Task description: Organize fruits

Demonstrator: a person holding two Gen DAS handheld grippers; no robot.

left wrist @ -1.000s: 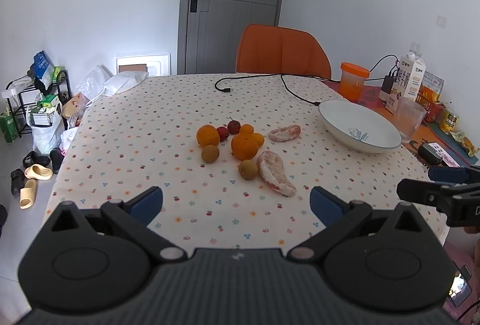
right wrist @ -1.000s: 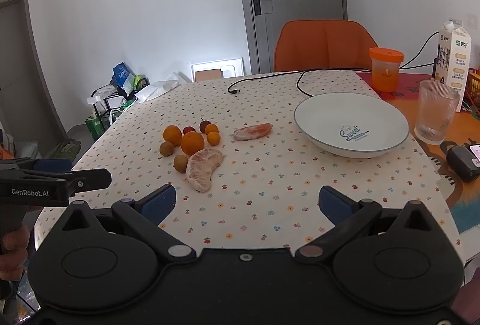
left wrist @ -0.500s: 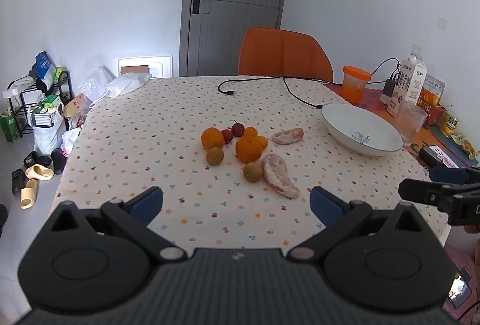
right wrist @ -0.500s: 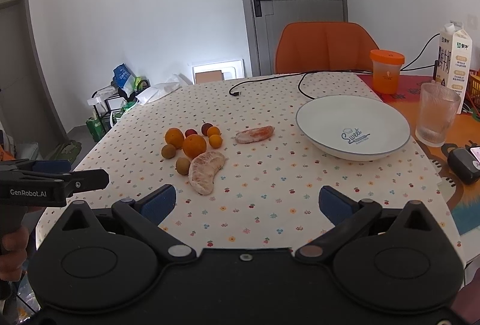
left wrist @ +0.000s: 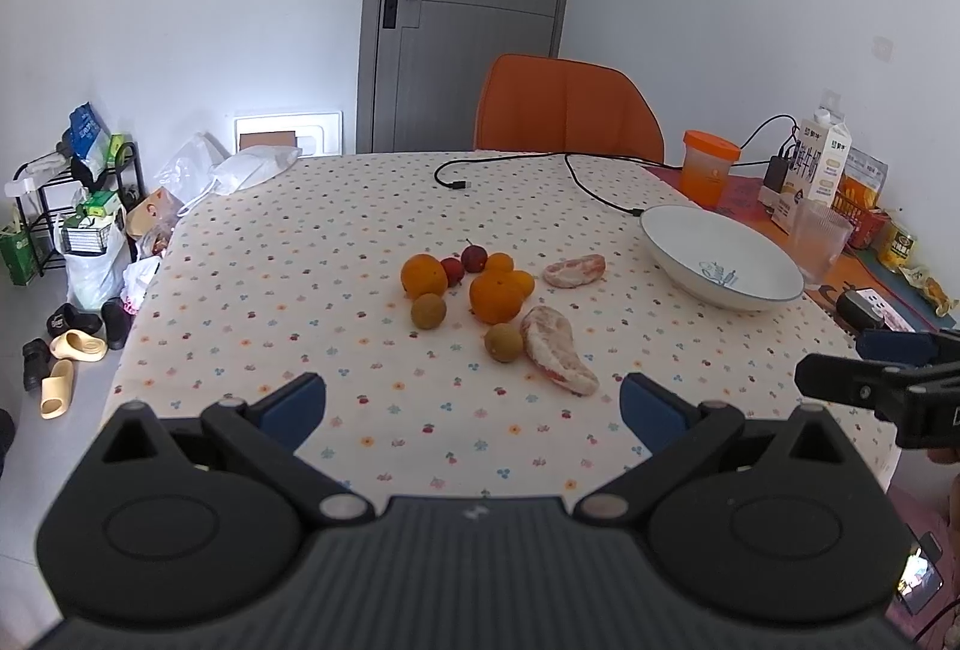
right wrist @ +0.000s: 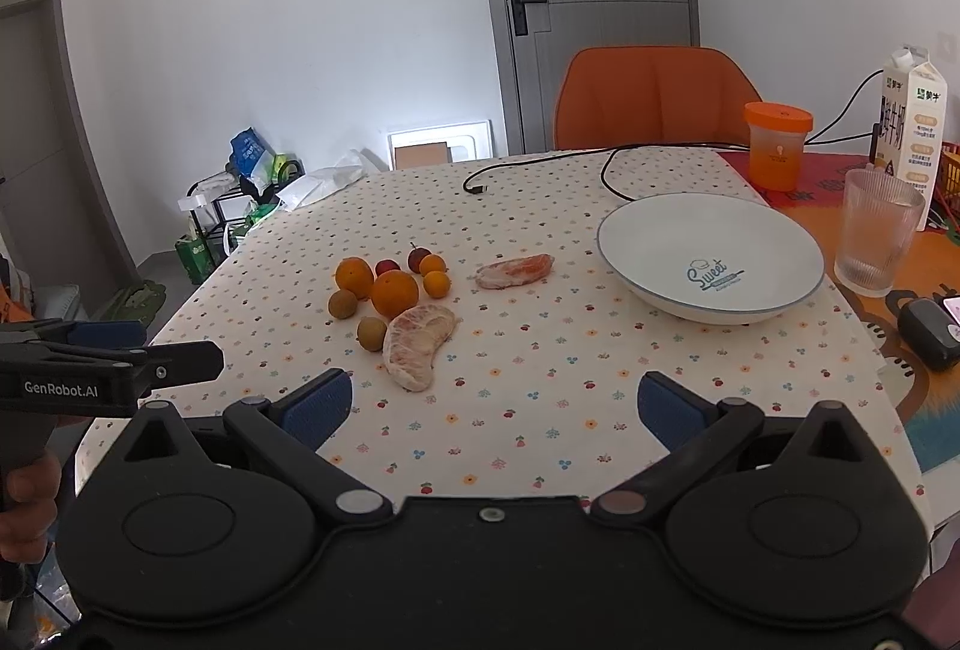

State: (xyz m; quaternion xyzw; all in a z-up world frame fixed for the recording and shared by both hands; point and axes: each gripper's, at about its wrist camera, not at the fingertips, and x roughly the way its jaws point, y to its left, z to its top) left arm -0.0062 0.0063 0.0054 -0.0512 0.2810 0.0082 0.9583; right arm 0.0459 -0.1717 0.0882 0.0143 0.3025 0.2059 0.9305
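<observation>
Both released hand-held grippers (left wrist: 473, 398) (right wrist: 495, 401) have neared the fruits (left wrist: 489, 296); plate (right wrist: 774, 236) and glass (right wrist: 879, 236) stand rightward.

right hand-held gripper (right wrist: 491, 407) agape | fruits (right wrist: 396, 293) beside plate (right wrist: 624, 236)

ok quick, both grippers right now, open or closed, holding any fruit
Left gripper: open, holding nothing.
Right gripper: open, holding nothing.
</observation>
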